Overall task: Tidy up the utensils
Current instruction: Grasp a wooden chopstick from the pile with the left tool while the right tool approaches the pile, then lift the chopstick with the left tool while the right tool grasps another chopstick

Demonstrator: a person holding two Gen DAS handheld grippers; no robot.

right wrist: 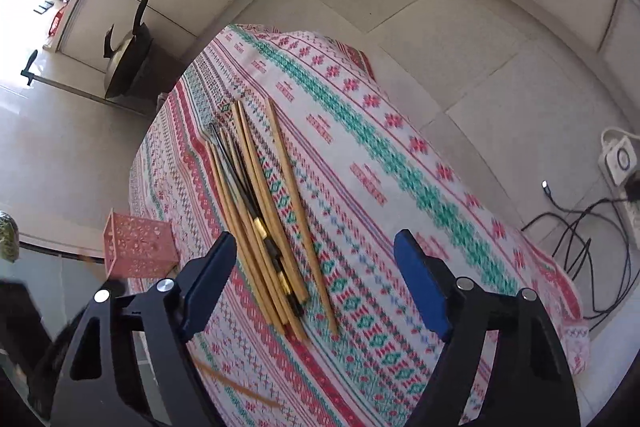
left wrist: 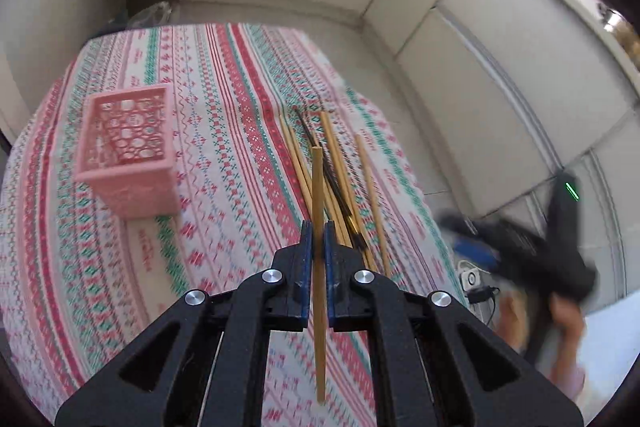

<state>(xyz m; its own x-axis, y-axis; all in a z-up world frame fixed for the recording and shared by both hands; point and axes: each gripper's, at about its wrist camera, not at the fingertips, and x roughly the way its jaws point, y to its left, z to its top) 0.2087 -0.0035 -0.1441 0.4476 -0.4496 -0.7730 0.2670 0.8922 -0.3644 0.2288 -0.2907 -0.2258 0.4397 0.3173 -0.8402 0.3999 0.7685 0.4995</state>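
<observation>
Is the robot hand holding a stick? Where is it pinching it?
Yes. The left gripper pinches one wooden chopstick around its middle, both ends sticking out. The right gripper is open and holds nothing, above the chopstick pile.

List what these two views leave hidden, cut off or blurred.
- Basket floor: left view, hidden by its walls; whether anything is inside cannot be told.
- Right gripper: left view, motion-blurred.
- Held chopstick: right view, only a blurred part at the bottom edge.
- Pile: both views, overlapping sticks prevent a count.
- Left gripper: right view, blurred at the left edge.
</observation>
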